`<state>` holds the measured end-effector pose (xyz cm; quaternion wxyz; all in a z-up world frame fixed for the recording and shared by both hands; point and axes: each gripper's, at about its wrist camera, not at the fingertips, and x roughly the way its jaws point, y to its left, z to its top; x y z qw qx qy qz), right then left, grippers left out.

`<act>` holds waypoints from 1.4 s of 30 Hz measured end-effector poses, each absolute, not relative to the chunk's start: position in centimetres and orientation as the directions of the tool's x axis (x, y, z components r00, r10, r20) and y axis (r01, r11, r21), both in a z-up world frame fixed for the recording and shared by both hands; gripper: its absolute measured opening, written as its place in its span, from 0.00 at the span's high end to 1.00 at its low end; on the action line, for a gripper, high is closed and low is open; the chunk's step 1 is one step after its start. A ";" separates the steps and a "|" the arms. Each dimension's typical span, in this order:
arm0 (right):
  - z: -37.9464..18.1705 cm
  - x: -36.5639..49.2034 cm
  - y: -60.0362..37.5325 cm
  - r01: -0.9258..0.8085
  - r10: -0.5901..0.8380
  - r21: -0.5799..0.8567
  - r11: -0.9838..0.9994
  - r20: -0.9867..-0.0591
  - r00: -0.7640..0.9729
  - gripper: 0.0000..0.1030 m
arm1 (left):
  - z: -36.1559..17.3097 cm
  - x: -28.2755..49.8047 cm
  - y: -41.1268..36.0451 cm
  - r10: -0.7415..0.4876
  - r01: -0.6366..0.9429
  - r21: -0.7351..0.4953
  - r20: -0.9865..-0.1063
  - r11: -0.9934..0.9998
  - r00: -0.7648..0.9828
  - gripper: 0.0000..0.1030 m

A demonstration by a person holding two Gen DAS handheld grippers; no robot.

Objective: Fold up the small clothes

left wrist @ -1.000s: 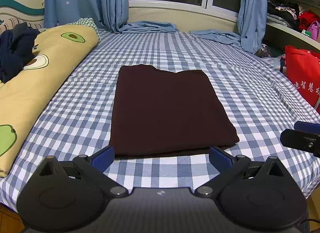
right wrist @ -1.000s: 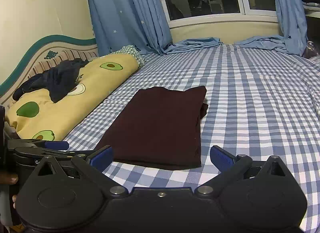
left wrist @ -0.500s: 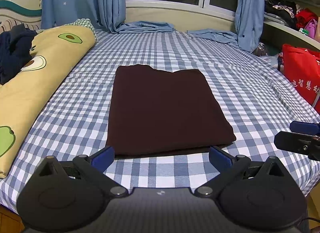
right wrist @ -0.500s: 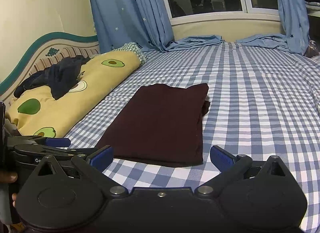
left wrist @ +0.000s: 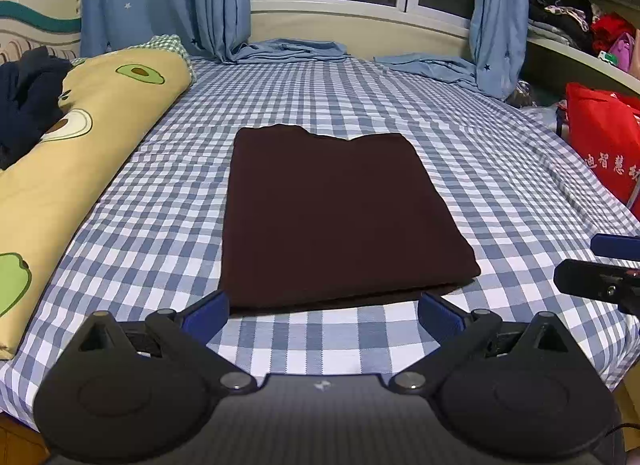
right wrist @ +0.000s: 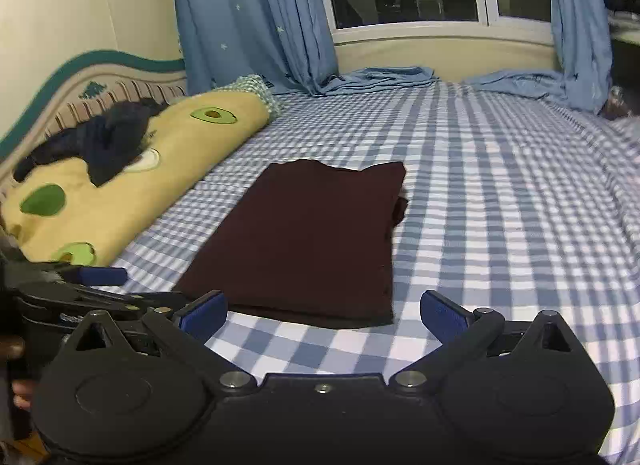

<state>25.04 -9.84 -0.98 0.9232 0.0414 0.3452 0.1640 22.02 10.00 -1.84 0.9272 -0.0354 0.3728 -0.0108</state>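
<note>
A dark maroon garment (left wrist: 332,217) lies folded into a flat rectangle on the blue-and-white checked bed (left wrist: 480,169). In the right wrist view the same garment (right wrist: 312,241) shows a small flap sticking out at its far right corner. My left gripper (left wrist: 324,315) hovers open just short of the garment's near edge, nothing between its blue-padded fingers. My right gripper (right wrist: 324,311) is likewise open and empty at the near edge, a little to the right of the left one. Each gripper shows at the side of the other's view.
A long yellow avocado-print pillow (left wrist: 76,145) runs along the left, with dark navy clothes (right wrist: 100,141) heaped on it. Blue curtains (left wrist: 160,1) and their pooled hems lie at the far end under the window. A red bag (left wrist: 600,145) stands off the bed's right side.
Both grippers have drawn back slightly and tilted, so the garment sits a bit farther in view. The garment itself has not moved and both grippers stay open.
</note>
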 end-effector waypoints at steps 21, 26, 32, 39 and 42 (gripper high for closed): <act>-2.0 26.2 -8.3 -0.255 0.301 0.168 0.952 -0.642 0.705 0.01 | -2.4 21.8 11.5 -0.011 -0.046 -0.064 -0.692 0.997 0.722 0.00; -1.9 26.2 -8.2 -0.259 0.306 0.170 0.951 -0.639 0.706 0.01 | -2.3 21.7 11.3 -0.011 -0.046 -0.064 -0.688 0.997 0.725 0.00; -1.9 26.0 -8.2 -0.259 0.307 0.170 0.951 -0.640 0.705 0.01 | -2.2 21.7 11.0 -0.013 -0.043 -0.064 -0.690 0.997 0.724 0.00; -1.9 25.9 -8.4 -0.258 0.305 0.169 0.951 -0.638 0.707 0.01 | -2.1 21.6 10.5 -0.019 -0.030 -0.060 -0.691 0.998 0.723 0.00; -1.9 25.9 -8.4 -0.257 0.304 0.168 0.952 -0.638 0.708 0.01 | -2.0 21.6 10.4 -0.023 -0.027 -0.062 -0.691 0.998 0.722 0.00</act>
